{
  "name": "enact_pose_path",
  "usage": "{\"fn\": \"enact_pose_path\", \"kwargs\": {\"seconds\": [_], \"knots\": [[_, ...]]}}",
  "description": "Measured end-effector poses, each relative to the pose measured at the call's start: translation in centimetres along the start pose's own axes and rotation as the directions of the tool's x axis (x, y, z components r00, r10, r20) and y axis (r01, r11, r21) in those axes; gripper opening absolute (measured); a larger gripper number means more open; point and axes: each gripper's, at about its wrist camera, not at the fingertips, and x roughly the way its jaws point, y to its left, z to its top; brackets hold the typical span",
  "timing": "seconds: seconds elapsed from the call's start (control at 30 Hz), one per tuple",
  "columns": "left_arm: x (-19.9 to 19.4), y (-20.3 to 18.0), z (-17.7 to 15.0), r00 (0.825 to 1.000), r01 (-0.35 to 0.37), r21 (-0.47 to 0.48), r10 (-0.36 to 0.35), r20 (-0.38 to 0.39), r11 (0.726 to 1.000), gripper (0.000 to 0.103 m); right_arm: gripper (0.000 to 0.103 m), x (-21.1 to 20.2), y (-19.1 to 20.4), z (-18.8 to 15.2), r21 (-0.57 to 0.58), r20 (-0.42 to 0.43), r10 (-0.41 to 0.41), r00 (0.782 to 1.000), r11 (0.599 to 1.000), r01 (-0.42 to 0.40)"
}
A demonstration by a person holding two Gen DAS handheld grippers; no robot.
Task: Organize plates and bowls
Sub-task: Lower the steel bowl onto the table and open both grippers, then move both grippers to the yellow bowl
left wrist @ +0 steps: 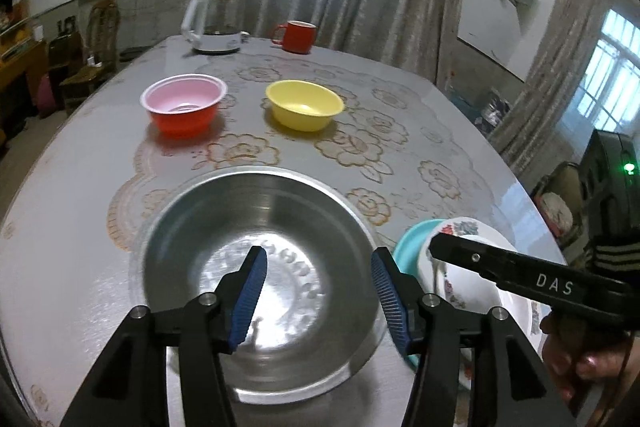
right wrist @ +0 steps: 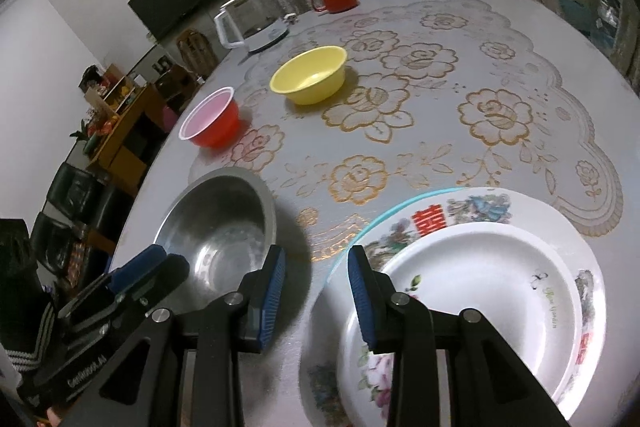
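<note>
Nearest, the left gripper (left wrist: pixel 318 285) hangs with fingers spread and empty over the steel bowl (left wrist: pixel 256 267); the right gripper (right wrist: pixel 316 291), likewise spread and empty, sits between that bowl and the plate stack (right wrist: pixel 480 287) on the right. Farther out on the tabletop (right wrist: pixel 440 155) stand the red bowl (left wrist: pixel 182 105) and yellow bowl (left wrist: pixel 304 105). To nest the bowls, pinch one rim squarely. The teal plate (left wrist: pixel 412 243) under the stack shows only an edge.

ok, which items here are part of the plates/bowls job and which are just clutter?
Job:
steel bowl
yellow bowl
red bowl
plate stack

Clutter:
kettle
red mug
</note>
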Motion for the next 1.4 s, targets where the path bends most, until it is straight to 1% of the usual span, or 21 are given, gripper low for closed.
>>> {"fn": "enact_pose_path", "kwargs": {"seconds": [0.2, 0.27, 0.33, 0.5, 0.67, 0.9, 0.93, 1.0, 1.07, 1.23, 1.4], "knots": [[0.9, -1.2, 0.4, 0.999, 0.027, 0.019, -0.027, -0.017, 0.999, 0.057, 0.034, -0.3, -0.7, 0.4, 0.011, 0.013, 0.019, 1.000, 1.000, -0.020], [1.2, -1.3, 0.6, 0.999, 0.036, 0.012, -0.036, -0.020, 0.999, 0.061, 0.034, -0.3, -0.8, 0.5, 0.014, 0.014, 0.021, 1.000, 1.000, -0.022], [1.5, -1.4, 0.7, 0.999, 0.048, 0.004, -0.047, -0.025, 0.999, 0.062, 0.034, -0.2, -1.0, 0.5, 0.016, 0.014, 0.020, 1.000, 1.000, -0.020], [2.3, -1.8, 1.1, 0.998, 0.051, 0.009, -0.050, -0.039, 0.999, 0.062, 0.034, 0.0, -1.6, 0.5, 0.035, 0.003, 0.013, 1.000, 0.999, -0.013], [2.5, -2.0, 1.7, 0.998, 0.051, 0.018, -0.050, -0.039, 0.999, 0.062, 0.034, -0.2, -2.1, 0.8, 0.045, 0.011, 0.007, 1.000, 0.999, -0.008], [3.0, -1.9, 3.1, 0.997, 0.052, 0.008, -0.052, -0.048, 0.999, 0.063, 0.034, -0.3, -2.4, 1.3, 0.044, 0.013, -0.004, 1.000, 0.999, 0.004], [3.2, -1.9, 3.4, 0.998, 0.047, 0.014, -0.046, -0.049, 0.999, 0.064, 0.034, -0.3, -2.4, 1.4, 0.041, 0.011, -0.007, 1.000, 0.999, 0.006], [3.5, -2.0, 4.0, 0.998, 0.026, 0.030, -0.024, -0.050, 0.999, 0.071, 0.034, -0.3, -2.5, 1.8, 0.036, 0.010, -0.013, 1.000, 0.999, 0.012], [3.7, -1.9, 4.9, 0.999, -0.005, 0.035, 0.007, -0.046, 0.999, 0.081, 0.034, -0.4, -2.5, 2.6, 0.022, 0.015, -0.034, 0.999, 0.999, 0.034], [4.6, -1.1, 7.0, 0.998, -0.040, 0.035, 0.042, -0.051, 0.999, 0.084, 0.034, 0.8, -2.8, 5.5, -0.040, -0.013, -0.117, 0.993, 0.992, 0.116], [6.0, 0.2, 9.6, 0.996, -0.074, 0.009, 0.074, -0.058, 0.997, 0.084, 0.034, 1.6, -3.3, 8.2, -0.050, -0.025, -0.112, 0.993, 0.993, 0.110]]}}
